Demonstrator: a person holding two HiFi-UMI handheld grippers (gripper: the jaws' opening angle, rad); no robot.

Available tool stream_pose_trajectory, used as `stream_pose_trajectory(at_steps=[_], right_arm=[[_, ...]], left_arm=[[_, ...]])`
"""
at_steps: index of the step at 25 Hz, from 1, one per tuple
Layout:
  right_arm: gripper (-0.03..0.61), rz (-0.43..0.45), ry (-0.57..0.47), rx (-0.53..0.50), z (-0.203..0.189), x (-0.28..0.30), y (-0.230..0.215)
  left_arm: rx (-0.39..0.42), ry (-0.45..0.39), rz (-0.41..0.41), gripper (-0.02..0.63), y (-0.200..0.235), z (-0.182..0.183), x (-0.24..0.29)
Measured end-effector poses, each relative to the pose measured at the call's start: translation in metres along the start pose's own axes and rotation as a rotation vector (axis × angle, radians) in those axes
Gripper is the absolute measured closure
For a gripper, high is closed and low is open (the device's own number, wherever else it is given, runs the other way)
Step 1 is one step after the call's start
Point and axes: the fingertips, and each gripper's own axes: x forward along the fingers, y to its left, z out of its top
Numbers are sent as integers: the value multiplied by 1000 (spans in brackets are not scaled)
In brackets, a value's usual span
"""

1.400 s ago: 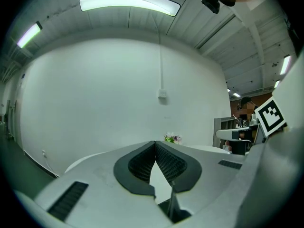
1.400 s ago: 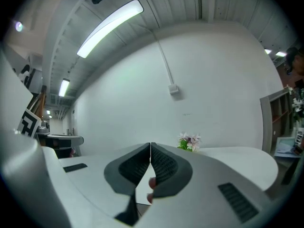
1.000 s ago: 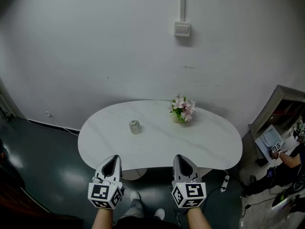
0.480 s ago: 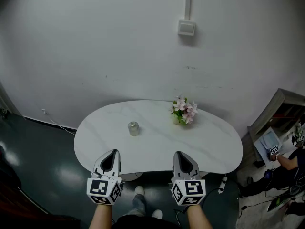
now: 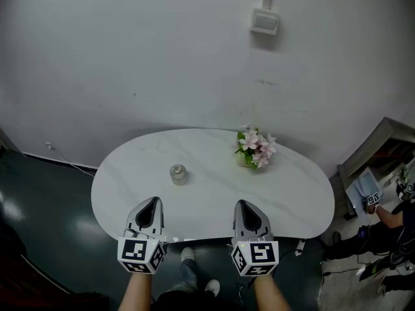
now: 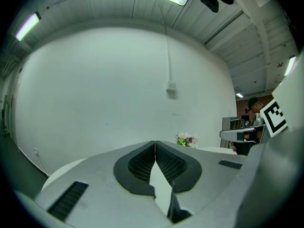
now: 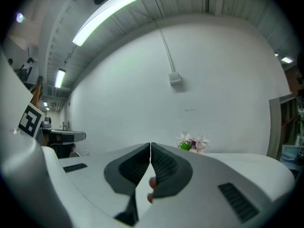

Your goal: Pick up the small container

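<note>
Left gripper point(image 5: 154, 202), right gripper point(image 5: 242, 203): closed, empty

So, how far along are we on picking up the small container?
Nothing done yet: the small container stands on the white table, apart from both tools. In hand: the left tool and right tool are shut, empty, at the table's near edge. Remaining: open a tool, reach the container, close, lift.

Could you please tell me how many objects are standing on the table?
2. The container stands left of centre on the table; the flowers stand farther back, right of centre. The left gripper and right gripper cover bits of the near edge.
</note>
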Motion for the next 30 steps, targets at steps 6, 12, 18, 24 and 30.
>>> stream_pose_trajectory(at_steps=[6,12,18,24,30], right_arm=[[511,2,55,9,-16,37,0],[511,12,113,18,-35,67,2],[512,15,162,29,-53,94,2],[511,12,201,43,-74,113,-1],[511,12,231,57,-91,127,-3]], left_arm=[[-25,52,-23,603,11,-22,38],[-46,99,-34,603,21,-40,67],[-63,148,-37,603,32,-61,90],[-68,188,-44,603,39,-81,108],[-68,224,-58,603,42,-100,123]])
